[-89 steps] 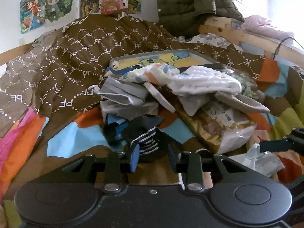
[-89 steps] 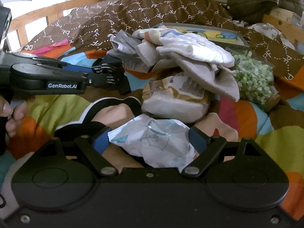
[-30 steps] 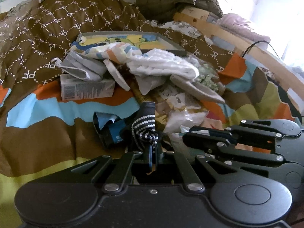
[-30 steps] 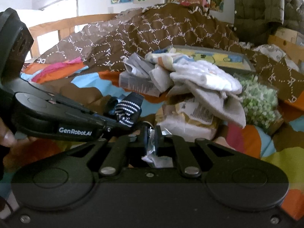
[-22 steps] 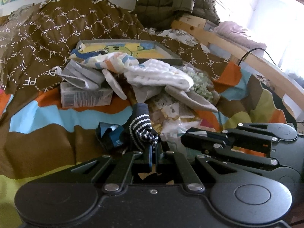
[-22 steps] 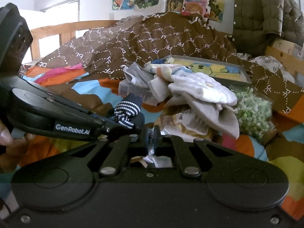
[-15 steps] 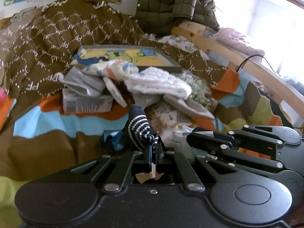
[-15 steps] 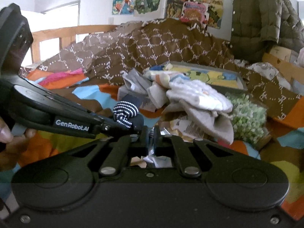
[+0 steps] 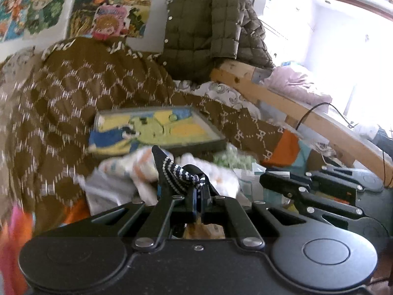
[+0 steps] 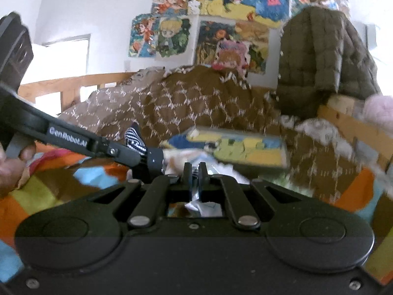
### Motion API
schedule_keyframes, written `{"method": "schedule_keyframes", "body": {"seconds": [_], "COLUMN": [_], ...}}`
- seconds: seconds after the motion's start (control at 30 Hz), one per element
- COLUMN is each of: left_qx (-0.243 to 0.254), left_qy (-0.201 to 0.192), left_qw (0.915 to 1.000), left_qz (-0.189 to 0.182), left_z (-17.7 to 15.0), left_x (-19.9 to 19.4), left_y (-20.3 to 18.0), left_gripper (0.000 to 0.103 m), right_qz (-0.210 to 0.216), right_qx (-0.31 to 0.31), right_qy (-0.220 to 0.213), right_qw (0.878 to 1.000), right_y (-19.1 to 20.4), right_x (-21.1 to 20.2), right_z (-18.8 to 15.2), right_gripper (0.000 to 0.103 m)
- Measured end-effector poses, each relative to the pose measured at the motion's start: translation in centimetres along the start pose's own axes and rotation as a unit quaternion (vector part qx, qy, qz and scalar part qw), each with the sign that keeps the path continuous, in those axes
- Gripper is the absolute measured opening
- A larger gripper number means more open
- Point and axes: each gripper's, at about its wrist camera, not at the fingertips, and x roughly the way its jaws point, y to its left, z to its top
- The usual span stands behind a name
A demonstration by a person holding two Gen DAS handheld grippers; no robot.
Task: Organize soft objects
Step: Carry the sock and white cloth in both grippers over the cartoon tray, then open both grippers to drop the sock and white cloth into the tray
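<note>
between the left claw [image 9: 198, 198] fingers sits a pinched striped sock [image 9: 175, 172]; right claw [image 10: 194, 179] grips crumpled plastic wrapper [image 10: 205, 205]. keep both pinches firm while carrying.

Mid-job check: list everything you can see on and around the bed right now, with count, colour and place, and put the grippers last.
striped sock: 1, navy with white dotted stripes, held up off the bed in the left gripper.
crinkled packet: 1, white, pinched in the right gripper.
picture tray: 1, grey rim, yellow, green and blue cartoon, on the brown quilt.
brown quilt: 1, brown with white pattern, heaped at the back of the bed.
clothes pile: several, white, grey and orange, blurred, in front of the tray.
puffer jacket: 1, olive, hung at the bed rail.
posters: several, multicoloured, on the wall.
left gripper: black, shut on the sock.
right gripper: black, shut on the packet.
</note>
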Motion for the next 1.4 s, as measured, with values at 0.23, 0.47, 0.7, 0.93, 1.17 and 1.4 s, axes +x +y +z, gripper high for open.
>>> {"method": "schedule_keyframes", "body": {"seconds": [0.23, 0.47, 0.7, 0.93, 1.17, 1.4], "left_qx": [0.022, 0.021, 0.005, -0.027, -0.046, -0.041], "left_qy": [-0.010, -0.026, -0.018, 0.002, 0.038, 0.070], "left_qw": [0.9997, 0.9986, 0.9971, 0.9968, 0.9965, 0.9953], "left_qz": [0.002, 0.040, 0.073, 0.075, 0.059, 0.053], "left_z": [8.3, 12.5, 13.2, 11.9, 9.5, 8.3], "left_x": [3.4, 9.3, 14.9, 20.3, 24.0, 25.5], "left_y": [2.4, 7.1, 12.3, 15.6, 16.2, 15.9], "left_gripper": [0.002, 0.002, 0.002, 0.002, 0.002, 0.003], "right_qz": [0.011, 0.043, 0.049, 0.053, 0.068, 0.068], "right_qx": [-0.028, 0.001, 0.018, 0.044, 0.057, 0.072], "right_qy": [-0.013, -0.008, 0.037, 0.102, 0.156, 0.181], "right_qw": [0.999, 0.999, 0.998, 0.992, 0.984, 0.978], "right_y": [-3.6, -6.8, -8.2, -8.9, -9.6, -10.7], "right_x": [5.6, 17.2, 26.8, 32.6, 36.7, 39.8], "right_z": [4.9, 8.2, 7.1, 4.2, 0.3, -1.7], "right_gripper": [0.000, 0.000, 0.000, 0.000, 0.001, 0.007]}}
